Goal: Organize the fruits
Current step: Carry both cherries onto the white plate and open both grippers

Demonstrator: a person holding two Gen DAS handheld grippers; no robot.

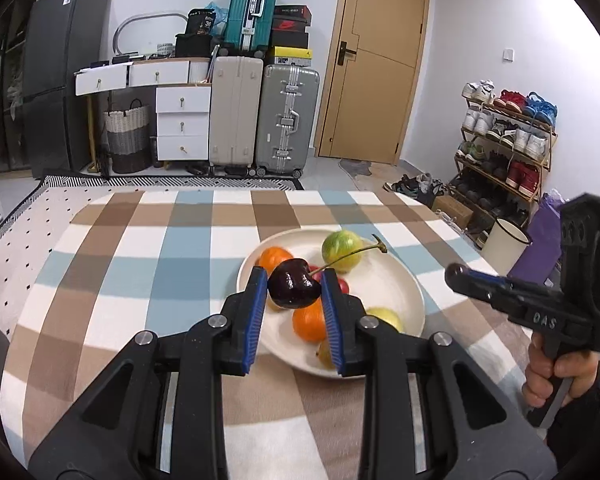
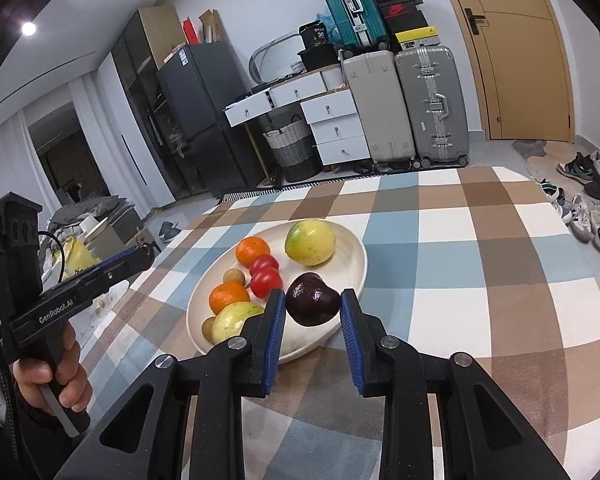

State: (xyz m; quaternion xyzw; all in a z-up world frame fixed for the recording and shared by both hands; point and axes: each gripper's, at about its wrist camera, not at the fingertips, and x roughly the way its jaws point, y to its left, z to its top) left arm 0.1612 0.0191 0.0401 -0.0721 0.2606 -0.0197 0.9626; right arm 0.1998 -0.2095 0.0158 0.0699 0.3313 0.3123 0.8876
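My left gripper (image 1: 294, 277) is shut on a dark cherry (image 1: 294, 290) whose long stem points up to the right; it hangs above the near side of a cream plate (image 1: 412, 296). My right gripper (image 2: 313, 297) is shut on a second dark cherry (image 2: 312, 304) over the plate's (image 2: 356, 248) near right edge. The plate holds two oranges (image 2: 253, 251), red tomatoes (image 2: 265, 278), two yellow-green fruits (image 2: 310, 242) and small brown fruits (image 2: 234, 276). Each gripper shows in the other's view, held by a hand: the right (image 1: 458, 272), the left (image 2: 142, 258).
The table wears a brown, blue and white checked cloth (image 2: 480, 264). A white mug (image 1: 504, 244) and a purple bag (image 1: 544, 240) stand off its right edge. Suitcases (image 1: 260, 116), white drawers (image 1: 182, 124), a door and a shoe rack (image 1: 504, 140) line the room behind.
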